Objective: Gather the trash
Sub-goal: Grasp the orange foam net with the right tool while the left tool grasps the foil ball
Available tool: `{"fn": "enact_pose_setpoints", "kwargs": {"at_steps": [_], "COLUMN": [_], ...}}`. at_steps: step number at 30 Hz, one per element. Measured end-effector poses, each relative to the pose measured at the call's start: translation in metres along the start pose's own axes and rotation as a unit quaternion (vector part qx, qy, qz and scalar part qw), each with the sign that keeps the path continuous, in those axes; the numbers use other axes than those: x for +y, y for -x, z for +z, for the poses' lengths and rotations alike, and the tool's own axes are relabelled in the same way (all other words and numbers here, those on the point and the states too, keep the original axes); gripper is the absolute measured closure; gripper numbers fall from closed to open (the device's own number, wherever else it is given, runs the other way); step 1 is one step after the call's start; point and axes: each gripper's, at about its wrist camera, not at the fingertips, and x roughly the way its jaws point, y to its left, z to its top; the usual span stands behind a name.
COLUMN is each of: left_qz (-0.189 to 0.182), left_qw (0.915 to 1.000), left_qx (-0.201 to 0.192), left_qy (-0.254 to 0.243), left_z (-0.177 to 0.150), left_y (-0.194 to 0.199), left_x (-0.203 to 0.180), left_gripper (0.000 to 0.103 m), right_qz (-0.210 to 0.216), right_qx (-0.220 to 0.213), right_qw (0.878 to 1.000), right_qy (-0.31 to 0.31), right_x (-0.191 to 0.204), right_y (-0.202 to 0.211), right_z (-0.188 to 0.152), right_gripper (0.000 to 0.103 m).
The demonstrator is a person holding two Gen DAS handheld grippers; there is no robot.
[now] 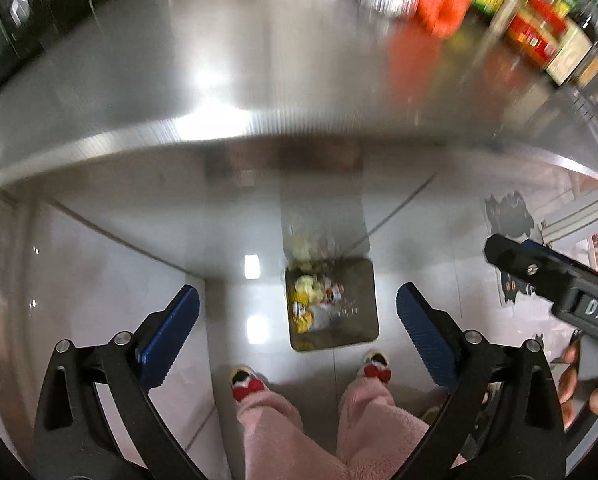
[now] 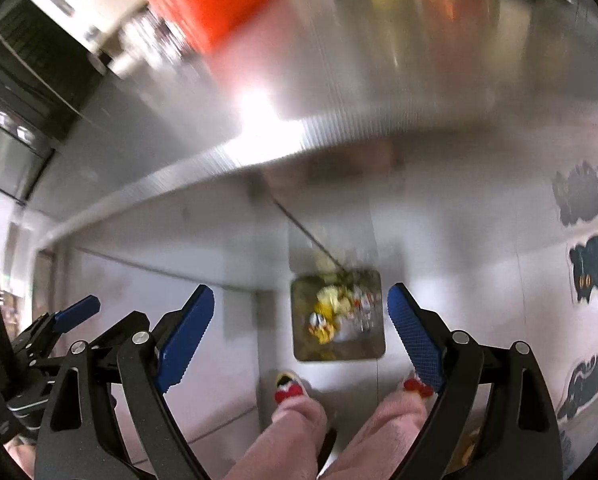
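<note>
Both grippers hang high above the tiled floor, pointing steeply down. The left gripper (image 1: 297,320) has its blue pads spread wide with nothing between them, and the right gripper (image 2: 301,320) is likewise spread and empty. Far below, a square metal bin (image 1: 365,280) stands on the floor before the person's slippered feet (image 1: 248,385), holding yellow and white trash (image 1: 313,300). The steel countertop (image 1: 179,80) edge lies beyond.

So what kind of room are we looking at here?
Most likely a kitchen, perhaps a commercial one. A long stainless steel counter carries a row of sauce bottles at its far end, and a small bin holding trash stands on the tiled floor below.
</note>
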Motion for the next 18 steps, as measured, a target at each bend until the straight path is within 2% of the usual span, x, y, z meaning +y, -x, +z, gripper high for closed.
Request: {"fn": "enact_pose_setpoints", "kwargs": {"at_steps": [4,10,18], "left_qz": [0.006,0.008,0.001], "left_qw": [0.9994,0.9974,0.9941], "left_qx": [-0.032,-0.072,-0.108], "left_qy": [-0.007,-0.008,-0.006], "left_z": [0.016,0.047,0.095], "left_y": [0.032,0.065,0.085], "left_x": [-0.002,0.002,0.009], "left_gripper": [0.009,0.009,0.009], "right_qz": [0.014,0.023,0.020], "right_qx": [-0.051,-0.097,-0.117], "right_qw": [0.999,0.995,0.993], "right_qy": [0.010,0.018,0.023], "right_x": [0.013,0.025,0.034], "right_y": [0.044,0.076,0.070], "right_z": [0.024,0.066,0.115], "right_gripper": [0.014,0.014,0.014]}}
